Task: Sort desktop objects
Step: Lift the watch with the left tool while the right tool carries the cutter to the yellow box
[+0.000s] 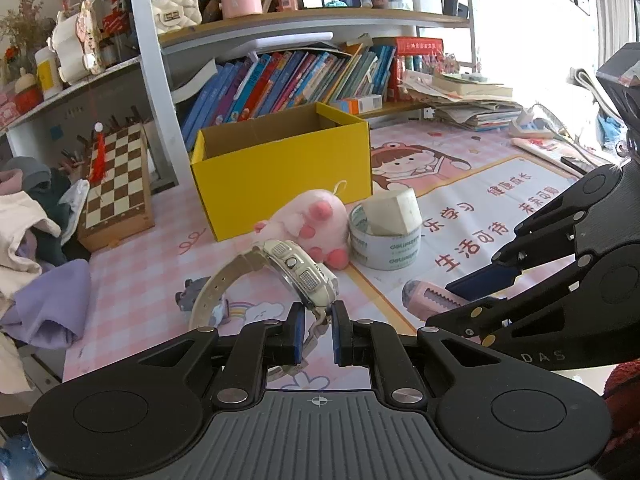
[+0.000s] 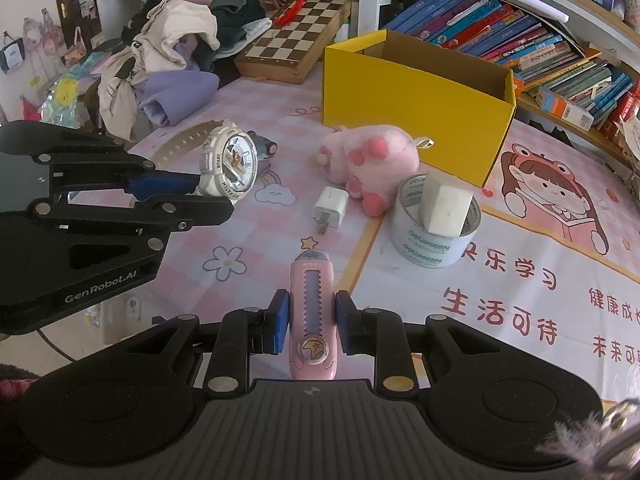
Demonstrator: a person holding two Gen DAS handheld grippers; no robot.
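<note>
Judging by the layout, sorting is seen as unfinished: the left gripper (image 1: 317,330) is clamped on the white plastic wristwatch's (image 2: 228,162) strap, the right gripper (image 2: 311,322) brackets the pink plastic utility knife (image 2: 312,312), contact unclear, while the open yellow cardboard box (image 2: 416,120) appears empty, with the pink plush paw (image 2: 370,160), tape roll (image 2: 434,224) and white charger plug (image 2: 329,213) lying outside on the mat.

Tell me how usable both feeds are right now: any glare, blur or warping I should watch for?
Left wrist view: the window is blown out white at upper right, shelves bow from fisheye, watch sharp. Right wrist view: evenly lit, no glare; pink cutter and tape roll crisp; edges curve and darken.
</note>
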